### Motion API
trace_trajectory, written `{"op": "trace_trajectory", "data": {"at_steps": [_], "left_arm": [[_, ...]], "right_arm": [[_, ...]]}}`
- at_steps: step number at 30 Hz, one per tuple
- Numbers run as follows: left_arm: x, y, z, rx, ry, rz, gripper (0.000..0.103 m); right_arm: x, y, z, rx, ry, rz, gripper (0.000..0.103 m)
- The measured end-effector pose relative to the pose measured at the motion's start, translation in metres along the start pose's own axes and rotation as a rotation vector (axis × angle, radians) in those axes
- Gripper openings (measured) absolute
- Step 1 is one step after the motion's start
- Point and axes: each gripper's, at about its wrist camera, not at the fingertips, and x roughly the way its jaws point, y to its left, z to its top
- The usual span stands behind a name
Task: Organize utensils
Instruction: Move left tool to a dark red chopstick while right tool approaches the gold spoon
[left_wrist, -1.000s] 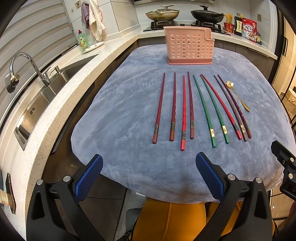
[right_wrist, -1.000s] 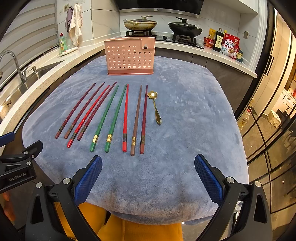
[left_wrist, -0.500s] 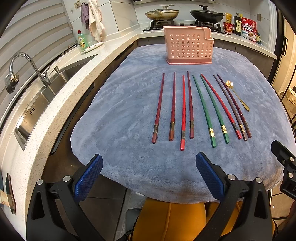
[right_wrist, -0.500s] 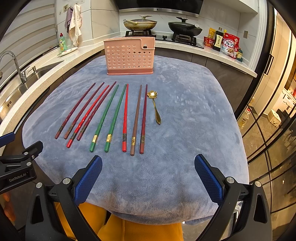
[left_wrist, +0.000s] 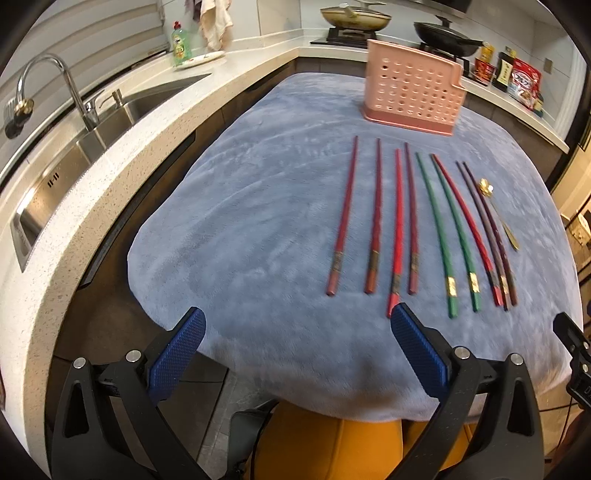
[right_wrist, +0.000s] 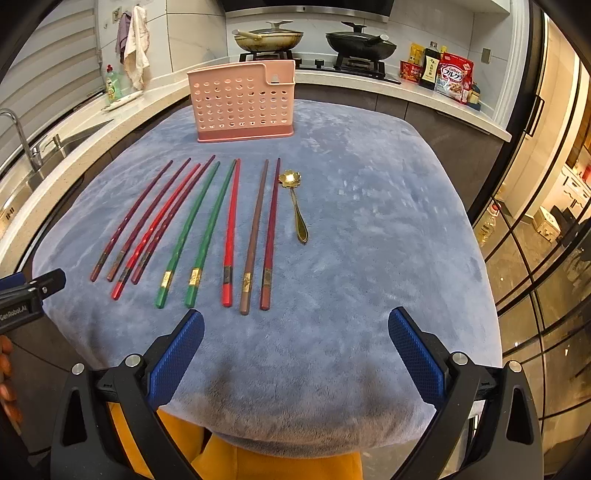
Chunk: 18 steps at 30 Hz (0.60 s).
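Note:
Several chopsticks lie side by side on a blue-grey cloth (right_wrist: 369, 221): dark red ones (right_wrist: 136, 218) at the left, two green (right_wrist: 201, 230), a bright red one (right_wrist: 231, 236), a brown pair (right_wrist: 264, 236). A gold spoon (right_wrist: 295, 206) lies to their right. A pink perforated utensil holder (right_wrist: 243, 101) stands upright behind them; it also shows in the left wrist view (left_wrist: 413, 92). My left gripper (left_wrist: 295, 343) is open and empty at the cloth's near edge, left of the chopsticks (left_wrist: 397, 221). My right gripper (right_wrist: 295, 343) is open and empty at the near edge.
A sink (left_wrist: 66, 147) with a tap (left_wrist: 62, 85) lies to the left in a white counter. A stove with pans (right_wrist: 314, 40) and food packets (right_wrist: 450, 77) stand behind. Glass doors (right_wrist: 546, 258) are at the right. The left gripper's body (right_wrist: 26, 295) shows at the right view's left edge.
The left gripper has swung left and tilted, so the chopsticks now sit right of its centre. The right gripper has moved slightly forward. Nothing on the cloth has moved.

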Motion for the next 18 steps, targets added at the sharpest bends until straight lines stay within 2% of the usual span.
{"op": "trace_trajectory", "data": {"at_steps": [6,9,13,15,18], "left_arm": [[0.031,0.007,0.016,-0.021,0.024,-0.035,0.093],[0.048,0.009,0.022,-0.023,0.047,-0.047,0.081],[0.068,0.006,0.028,-0.011,0.077,-0.074,0.075],[0.075,0.001,0.029,0.009,0.09,-0.081,0.068],[0.08,-0.003,0.032,0.026,0.091,-0.076,0.064]], "right_arm": [[0.022,-0.007,0.015,0.01,0.011,0.004,0.096],[0.034,-0.009,0.023,0.017,0.016,0.005,0.095],[0.046,-0.01,0.03,0.022,0.024,0.009,0.094],[0.052,-0.01,0.033,0.02,0.029,0.009,0.092],[0.062,-0.012,0.039,0.021,0.038,0.015,0.085]]}}
